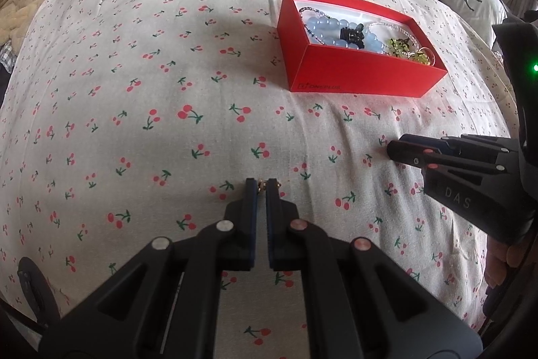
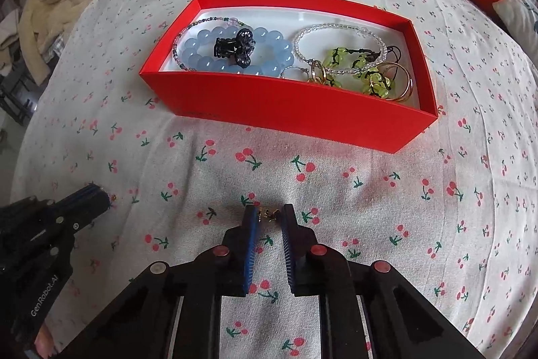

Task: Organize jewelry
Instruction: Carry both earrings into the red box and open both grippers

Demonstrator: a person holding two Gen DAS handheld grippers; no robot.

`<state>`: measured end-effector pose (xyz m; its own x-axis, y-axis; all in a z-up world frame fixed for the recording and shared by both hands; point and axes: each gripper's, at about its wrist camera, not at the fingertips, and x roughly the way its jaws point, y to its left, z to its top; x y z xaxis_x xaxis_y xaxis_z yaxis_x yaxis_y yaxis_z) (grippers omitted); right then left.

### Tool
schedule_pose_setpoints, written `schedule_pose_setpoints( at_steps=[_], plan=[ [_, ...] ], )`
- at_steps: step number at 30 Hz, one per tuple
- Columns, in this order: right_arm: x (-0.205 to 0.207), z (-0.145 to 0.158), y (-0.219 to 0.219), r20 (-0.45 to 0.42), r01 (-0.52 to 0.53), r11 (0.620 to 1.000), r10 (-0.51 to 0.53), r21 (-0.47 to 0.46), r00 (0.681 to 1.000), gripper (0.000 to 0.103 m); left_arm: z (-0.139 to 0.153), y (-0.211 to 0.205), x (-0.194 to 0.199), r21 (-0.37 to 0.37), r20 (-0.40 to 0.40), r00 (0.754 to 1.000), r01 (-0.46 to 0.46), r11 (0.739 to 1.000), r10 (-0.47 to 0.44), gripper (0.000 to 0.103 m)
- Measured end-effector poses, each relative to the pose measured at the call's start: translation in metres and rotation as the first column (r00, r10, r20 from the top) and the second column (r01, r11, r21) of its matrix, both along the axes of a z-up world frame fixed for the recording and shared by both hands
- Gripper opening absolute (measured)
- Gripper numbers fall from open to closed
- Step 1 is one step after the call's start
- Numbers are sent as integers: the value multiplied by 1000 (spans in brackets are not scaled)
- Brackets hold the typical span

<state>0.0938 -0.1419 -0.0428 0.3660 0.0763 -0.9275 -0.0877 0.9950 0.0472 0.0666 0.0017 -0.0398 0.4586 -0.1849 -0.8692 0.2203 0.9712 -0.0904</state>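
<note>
Right wrist view puts a small gold earring [image 2: 268,213] at the tips of the right gripper [image 2: 269,213], whose jaws are nearly together, clenched on it, with the piece spanning the narrow gap between the blue pads. It sits low over the cherry-print bedspread [image 2: 370,190], near the front side of the red box [image 2: 289,113], which lies toward the far edge of the bed. A second small gold piece [image 1: 263,183], likely the matching one, is pinched in the clenched left gripper [image 1: 262,184], off to the left of the first and also just above the cloth.

Inside the box, the blue bead bracelet [image 2: 232,51] with a black hair claw [image 2: 235,47] on it fills the left end; clear beads, green beads [image 2: 366,73] and gold rings [image 2: 398,83] crowd the right end.

The step looks like carrying each earring to the box. Such tiny pieces probably slip easily, so the grip should stay firm while lifting clear of the front wall, and release should come low over a bare white patch, one hand at a time, so nothing snags in the strands.
</note>
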Motion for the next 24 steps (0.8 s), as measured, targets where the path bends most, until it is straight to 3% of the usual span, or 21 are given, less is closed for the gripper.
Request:
schedule_pose_setpoints(
  at_steps=[10, 24],
  plan=[
    [-6, 10, -12, -10, 13, 1000, -13, 19, 1000, 8, 6, 6, 1, -36, -34, 999, -20, 999, 19, 6],
    [-8, 47, -40, 9, 67, 982, -70, 174, 998, 8, 26, 1, 5, -92, -2, 1000, -10, 996, 10, 6]
  ],
)
